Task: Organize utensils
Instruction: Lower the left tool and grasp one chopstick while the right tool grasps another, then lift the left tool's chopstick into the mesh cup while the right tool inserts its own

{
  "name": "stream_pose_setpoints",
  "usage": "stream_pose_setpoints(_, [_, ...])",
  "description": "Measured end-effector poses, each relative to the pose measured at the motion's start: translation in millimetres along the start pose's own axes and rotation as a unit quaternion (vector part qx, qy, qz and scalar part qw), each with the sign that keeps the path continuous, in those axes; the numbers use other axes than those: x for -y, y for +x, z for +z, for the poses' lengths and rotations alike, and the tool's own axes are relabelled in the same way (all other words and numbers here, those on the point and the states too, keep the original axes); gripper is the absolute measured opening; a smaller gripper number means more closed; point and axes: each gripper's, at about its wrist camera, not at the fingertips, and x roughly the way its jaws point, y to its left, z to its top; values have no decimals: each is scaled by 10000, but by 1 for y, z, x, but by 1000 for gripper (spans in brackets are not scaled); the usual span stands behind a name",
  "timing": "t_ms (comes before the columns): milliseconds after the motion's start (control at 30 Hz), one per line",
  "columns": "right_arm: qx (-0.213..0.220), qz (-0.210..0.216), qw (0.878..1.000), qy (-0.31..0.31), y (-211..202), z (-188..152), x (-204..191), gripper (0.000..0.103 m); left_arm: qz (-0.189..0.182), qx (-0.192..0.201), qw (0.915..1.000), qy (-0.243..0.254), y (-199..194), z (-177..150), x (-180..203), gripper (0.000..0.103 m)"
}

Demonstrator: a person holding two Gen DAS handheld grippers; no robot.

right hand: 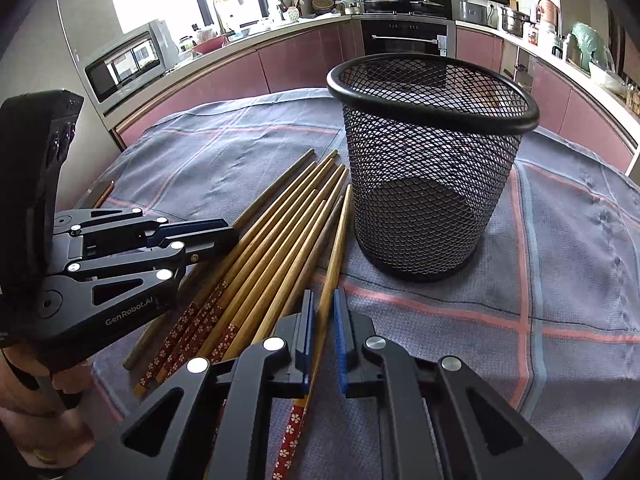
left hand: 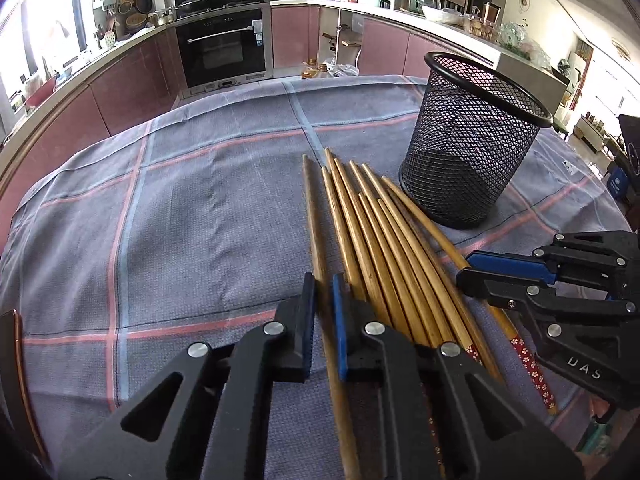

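Note:
Several wooden chopsticks with red flowered ends lie side by side on the checked cloth, also in the right wrist view. A black mesh cup stands upright just right of their tips, empty. My left gripper has its jaws close around the leftmost chopstick. My right gripper has its jaws close around the rightmost chopstick. Each gripper shows in the other's view, the right one and the left one.
The grey cloth with pink and blue stripes covers the table. Kitchen counters, an oven and a microwave stand beyond the table's far edge.

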Motion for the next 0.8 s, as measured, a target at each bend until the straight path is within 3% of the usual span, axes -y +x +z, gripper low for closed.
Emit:
stream_pose_setpoints(167, [202, 179, 9996, -82, -15, -2, -3, 5, -113, 121, 9997, -206, -14, -2, -7, 8])
stream_pose_setpoints(400, [763, 603, 9951, -177, -57, 4, -6, 5, -438, 642, 9966, -264, -66, 7, -18, 8])
stream_pose_setpoints(800, [1880, 842, 9784, -159, -122, 31, 10, 5, -1160, 1613, 9797, -256, -155, 43, -20, 8])
